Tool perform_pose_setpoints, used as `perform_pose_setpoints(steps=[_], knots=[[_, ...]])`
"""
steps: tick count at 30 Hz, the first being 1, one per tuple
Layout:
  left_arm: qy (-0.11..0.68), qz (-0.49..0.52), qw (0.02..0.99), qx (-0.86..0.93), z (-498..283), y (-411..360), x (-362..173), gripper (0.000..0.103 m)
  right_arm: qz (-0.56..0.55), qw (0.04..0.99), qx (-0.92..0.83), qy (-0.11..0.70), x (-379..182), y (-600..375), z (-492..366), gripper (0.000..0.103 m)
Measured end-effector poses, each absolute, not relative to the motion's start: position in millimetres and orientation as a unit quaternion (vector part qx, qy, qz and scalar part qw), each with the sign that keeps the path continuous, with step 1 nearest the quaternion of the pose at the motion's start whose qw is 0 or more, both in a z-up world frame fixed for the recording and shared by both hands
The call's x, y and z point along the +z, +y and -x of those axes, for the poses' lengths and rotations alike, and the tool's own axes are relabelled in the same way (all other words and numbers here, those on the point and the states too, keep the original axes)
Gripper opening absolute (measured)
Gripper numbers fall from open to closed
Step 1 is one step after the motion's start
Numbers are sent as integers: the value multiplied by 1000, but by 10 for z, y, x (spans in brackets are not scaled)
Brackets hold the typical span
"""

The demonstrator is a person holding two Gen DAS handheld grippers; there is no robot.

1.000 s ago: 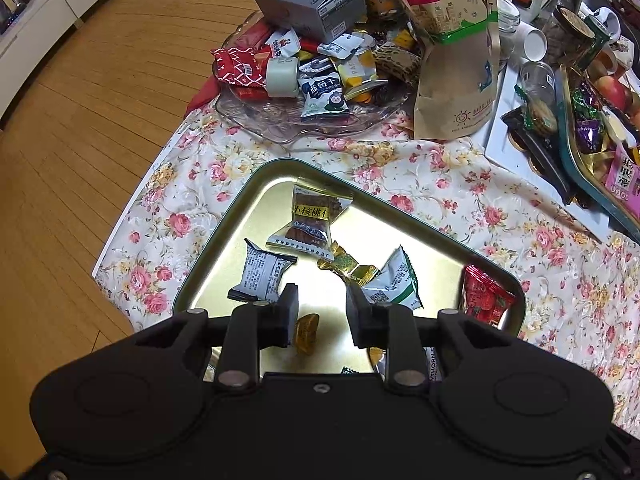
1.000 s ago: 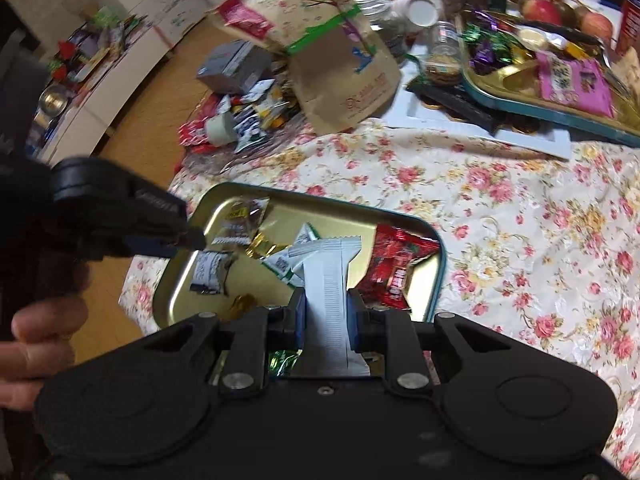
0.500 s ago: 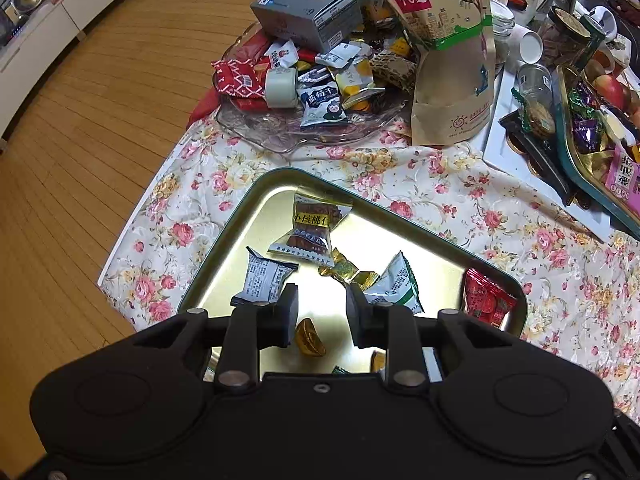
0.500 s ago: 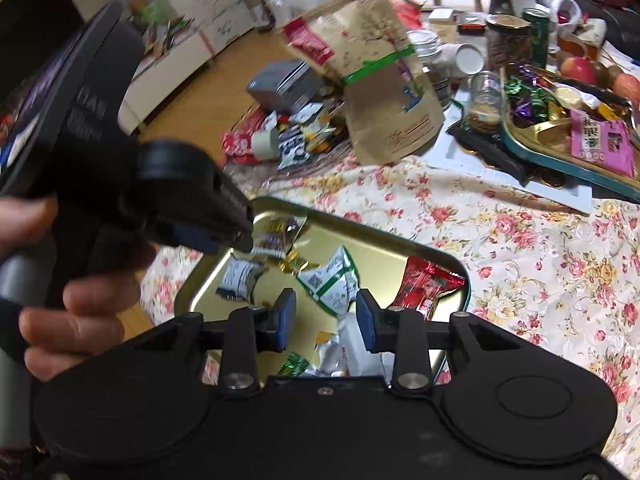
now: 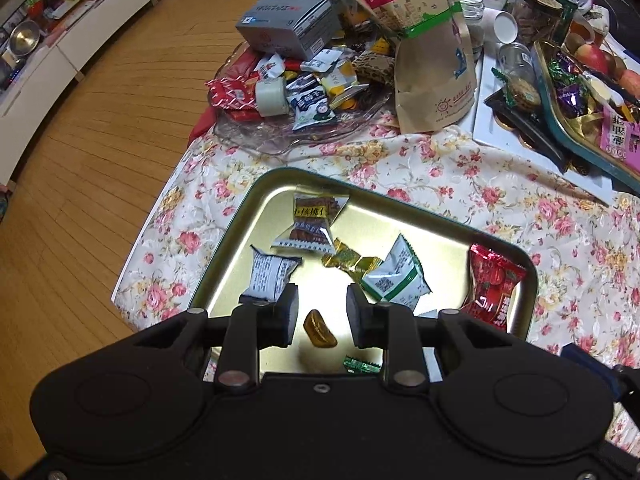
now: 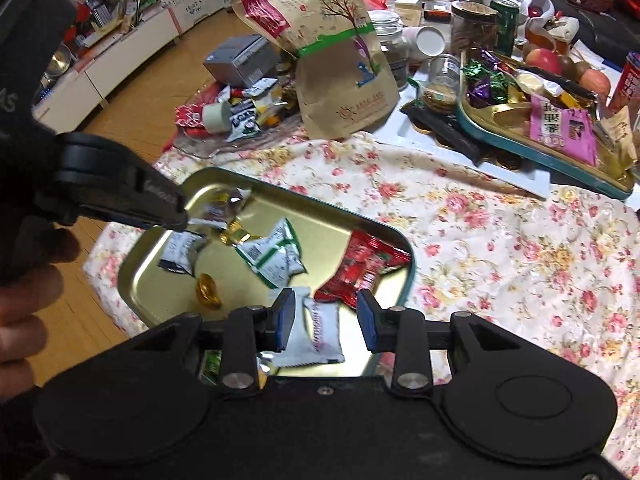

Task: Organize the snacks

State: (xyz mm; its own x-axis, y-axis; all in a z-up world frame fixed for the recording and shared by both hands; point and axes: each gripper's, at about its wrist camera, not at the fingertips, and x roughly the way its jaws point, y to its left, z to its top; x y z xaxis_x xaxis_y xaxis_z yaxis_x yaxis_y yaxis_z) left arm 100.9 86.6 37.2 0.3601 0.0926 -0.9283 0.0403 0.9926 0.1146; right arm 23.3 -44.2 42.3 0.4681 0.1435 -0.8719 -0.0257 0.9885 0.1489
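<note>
A gold metal tray [image 5: 256, 208] [image 6: 152, 256] lies on the floral cloth and holds several wrapped snacks. Among them are a red packet [image 5: 494, 286] [image 6: 360, 266], a green-white packet [image 5: 396, 276] [image 6: 272, 254], a gold ingot candy [image 5: 319, 329] [image 6: 208, 292] and a white packet [image 6: 320, 334]. My left gripper [image 5: 322, 316] is open and empty above the ingot candy. My right gripper [image 6: 326, 326] is open above the tray's near edge, and the white packet lies loose between its fingers. The left gripper also shows in the right wrist view [image 6: 120, 192].
A glass dish [image 5: 296, 136] piled with snacks and a grey box [image 5: 288, 26] sits behind the tray. A brown paper bag [image 5: 432, 40] stands beside it. A second tray of sweets [image 6: 536, 152], jars and fruit lie at the right. Wooden floor is at the left.
My right gripper opened and let go of the white packet, which dropped into the tray. Both grippers pulled up and back a little. The left gripper stayed open.
</note>
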Motion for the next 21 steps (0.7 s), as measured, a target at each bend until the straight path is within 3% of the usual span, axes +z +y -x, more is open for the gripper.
perform_pose_setpoints(steps=[9,21], knots=[[571,-75,816,43,-654,765,78,37,-47,856,16,515,385,-591,-118,36],[528,-116,841,15,-441,562,162,37,-79,854,-19,514,341,-866,77,36]])
